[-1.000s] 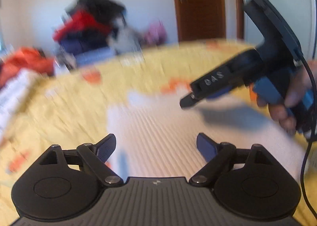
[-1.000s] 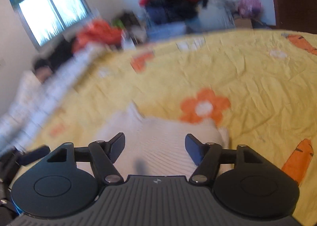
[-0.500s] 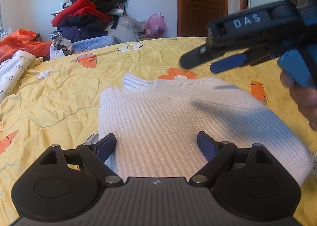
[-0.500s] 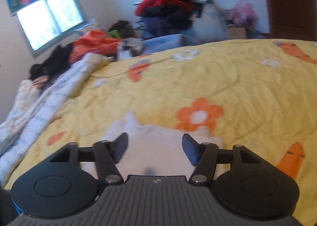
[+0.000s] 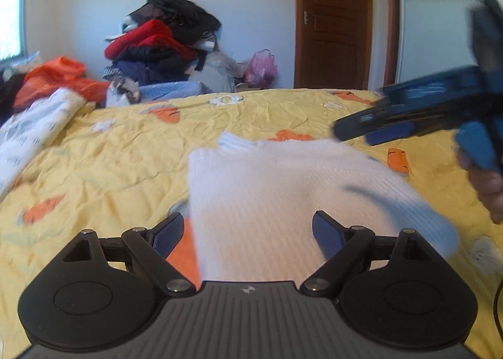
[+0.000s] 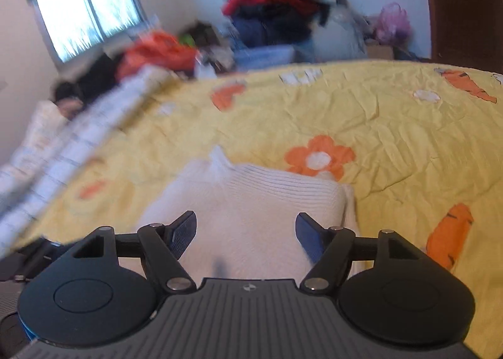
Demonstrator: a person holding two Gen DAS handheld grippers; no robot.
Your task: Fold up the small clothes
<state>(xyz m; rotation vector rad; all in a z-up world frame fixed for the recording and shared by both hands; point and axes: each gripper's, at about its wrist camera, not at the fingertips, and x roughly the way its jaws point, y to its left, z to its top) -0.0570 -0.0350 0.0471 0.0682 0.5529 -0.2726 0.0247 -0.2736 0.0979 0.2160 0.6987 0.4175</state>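
Sweater (image 5: 283,198) beneath both spread tools (image 5: 248,234)

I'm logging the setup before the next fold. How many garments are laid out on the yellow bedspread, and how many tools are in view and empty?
White knit sweater, lying flat on the yellow bedspread: 1
Open, empty tools: 2, the left tool and the right tool
Total: 3
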